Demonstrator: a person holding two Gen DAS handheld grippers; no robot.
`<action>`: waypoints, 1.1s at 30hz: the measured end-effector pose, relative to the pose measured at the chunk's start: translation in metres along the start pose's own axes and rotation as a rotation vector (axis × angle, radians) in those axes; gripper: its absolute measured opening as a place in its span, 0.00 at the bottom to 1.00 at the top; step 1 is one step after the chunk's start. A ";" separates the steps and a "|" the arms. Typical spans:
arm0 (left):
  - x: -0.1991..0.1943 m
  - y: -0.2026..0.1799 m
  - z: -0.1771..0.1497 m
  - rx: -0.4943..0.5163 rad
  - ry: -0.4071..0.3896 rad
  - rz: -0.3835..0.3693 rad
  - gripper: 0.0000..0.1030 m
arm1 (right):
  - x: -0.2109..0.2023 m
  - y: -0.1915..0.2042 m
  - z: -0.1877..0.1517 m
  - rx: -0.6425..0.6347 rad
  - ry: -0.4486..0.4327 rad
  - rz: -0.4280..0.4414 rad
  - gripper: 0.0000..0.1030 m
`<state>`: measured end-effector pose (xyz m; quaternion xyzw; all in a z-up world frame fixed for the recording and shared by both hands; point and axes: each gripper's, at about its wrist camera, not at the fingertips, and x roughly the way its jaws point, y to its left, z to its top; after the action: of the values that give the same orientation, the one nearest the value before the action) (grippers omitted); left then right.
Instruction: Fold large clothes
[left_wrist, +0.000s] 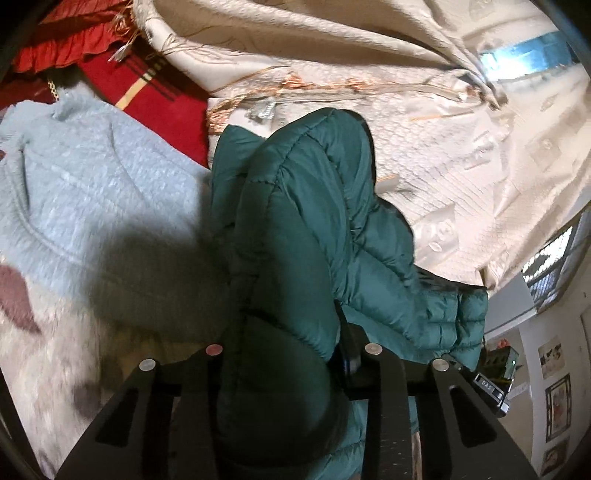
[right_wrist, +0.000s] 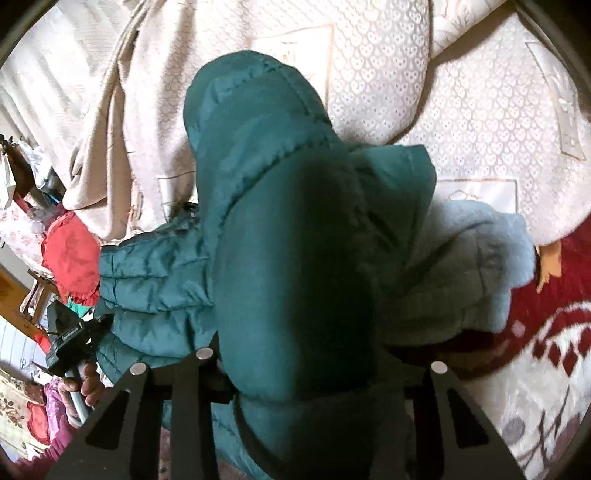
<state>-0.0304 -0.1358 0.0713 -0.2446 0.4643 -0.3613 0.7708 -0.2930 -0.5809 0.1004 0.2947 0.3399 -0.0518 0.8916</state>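
Observation:
A dark teal puffer jacket (left_wrist: 295, 206) hangs bunched and lifted between both grippers. In the left wrist view my left gripper (left_wrist: 284, 332) is shut on a thick fold of it; the padding hides the fingertips. In the right wrist view the same jacket (right_wrist: 258, 166) fills the jaws of my right gripper (right_wrist: 295, 350), which is shut on another puffy fold. A quilted part droops to the left there, toward the other gripper (right_wrist: 74, 339), held by a hand (right_wrist: 86, 384). The jacket hangs over a light blue fleece garment (left_wrist: 92, 184).
A cream patterned bedspread (left_wrist: 369, 55) is heaped behind the jacket. A red striped blanket (left_wrist: 147, 92) lies at the upper left. The fleece (right_wrist: 461, 266) rests on a red and white blanket (right_wrist: 554, 350). Red cloth and furniture (right_wrist: 70, 254) crowd the left edge.

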 end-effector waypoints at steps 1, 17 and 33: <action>-0.004 -0.004 -0.002 0.001 0.005 -0.004 0.15 | -0.006 0.003 -0.004 0.003 0.000 0.002 0.39; -0.098 -0.018 -0.066 0.042 0.101 -0.005 0.14 | -0.093 0.014 -0.093 0.069 0.043 0.097 0.39; -0.102 0.022 -0.104 -0.009 0.153 0.259 0.33 | -0.064 -0.009 -0.135 0.119 0.122 -0.093 0.76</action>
<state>-0.1470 -0.0462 0.0639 -0.1578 0.5510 -0.2745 0.7721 -0.4226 -0.5195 0.0567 0.3337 0.4032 -0.0951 0.8467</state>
